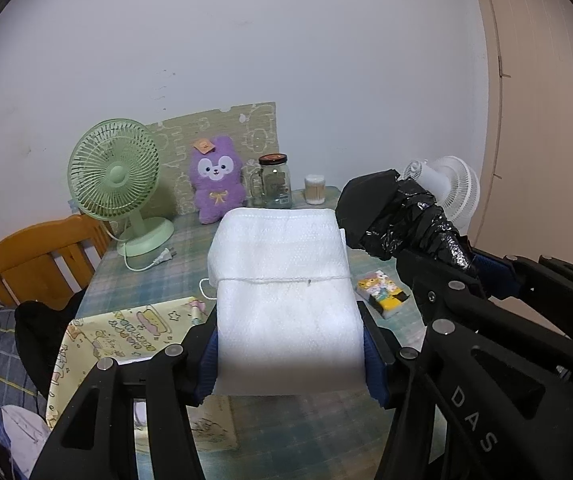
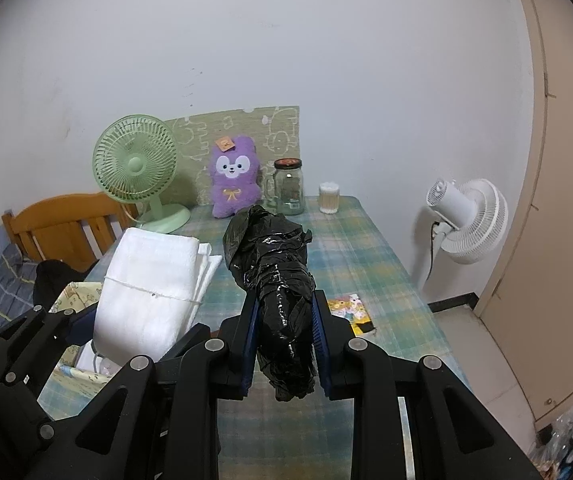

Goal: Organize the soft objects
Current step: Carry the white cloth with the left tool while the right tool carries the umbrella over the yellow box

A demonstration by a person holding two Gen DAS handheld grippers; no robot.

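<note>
- The left gripper (image 1: 290, 356) is closed on a folded white towel (image 1: 282, 280), its 2 blue pads pressed against the bundle's sides; a thin string runs across the towel's middle.
- The right gripper (image 2: 284, 344) is clamped narrowly on a crumpled black plastic bag bundle (image 2: 274, 264), which sticks forward past the fingers.
- Both bundles are held above the plaid tablecloth (image 2: 346, 248), towel on the left, bag just beside it on the right.
- At the table's far edge stand a green desk fan (image 1: 116, 176), a purple plush toy (image 1: 216, 180), a glass jar (image 1: 273, 182) and a cotton swab container (image 1: 314, 190).
- A small tissue pack (image 1: 382, 292) lies on the cloth near the right side.
- A white fan (image 2: 466, 220) stands beyond the table by the wall.
</note>
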